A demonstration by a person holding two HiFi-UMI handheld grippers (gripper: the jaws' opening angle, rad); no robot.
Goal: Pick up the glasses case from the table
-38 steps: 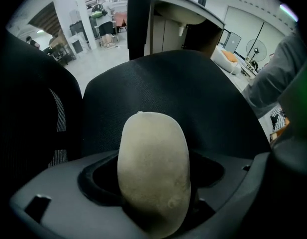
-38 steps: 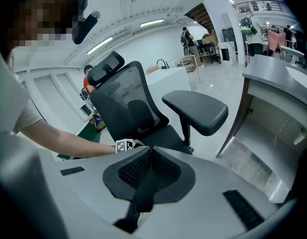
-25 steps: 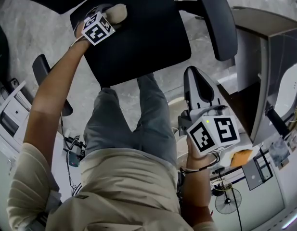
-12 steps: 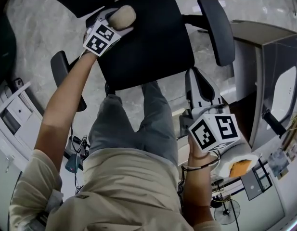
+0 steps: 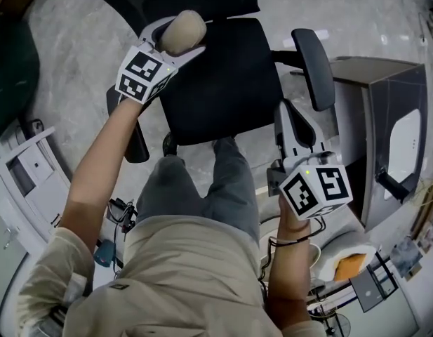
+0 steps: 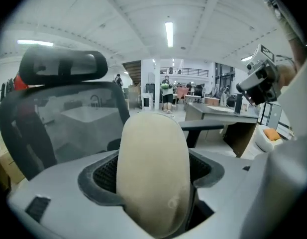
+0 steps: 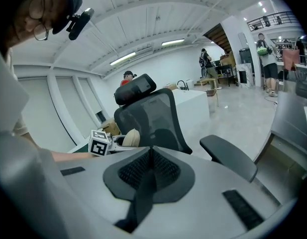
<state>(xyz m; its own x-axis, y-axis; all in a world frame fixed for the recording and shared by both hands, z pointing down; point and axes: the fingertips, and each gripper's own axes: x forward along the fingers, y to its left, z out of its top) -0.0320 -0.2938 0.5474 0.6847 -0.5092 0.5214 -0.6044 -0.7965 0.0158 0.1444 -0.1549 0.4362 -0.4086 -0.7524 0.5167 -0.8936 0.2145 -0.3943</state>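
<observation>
From the head view, the left gripper point(image 5: 175, 38) is up near the top, above the black chair point(image 5: 227, 83). Its jaws are a little apart and squeeze the tan case point(image 5: 183, 25) between them. The case is in the air over the seat, not on a table. The right gripper point(image 5: 292, 115) is lower, near the person's right knee and close to an armrest point(image 5: 314, 58). The floor point(image 5: 83, 41) is grey.

In the left gripper view, the case fills the middle. It stands up between the two jaws, and both dark pads press on its sides. The chair's back is behind it on the left. The right gripper shows at the far right.

In the right gripper view, the jaws are closed tight together and hold nothing. Past them is the chair, with the left gripper and the case beside it on the left.
</observation>
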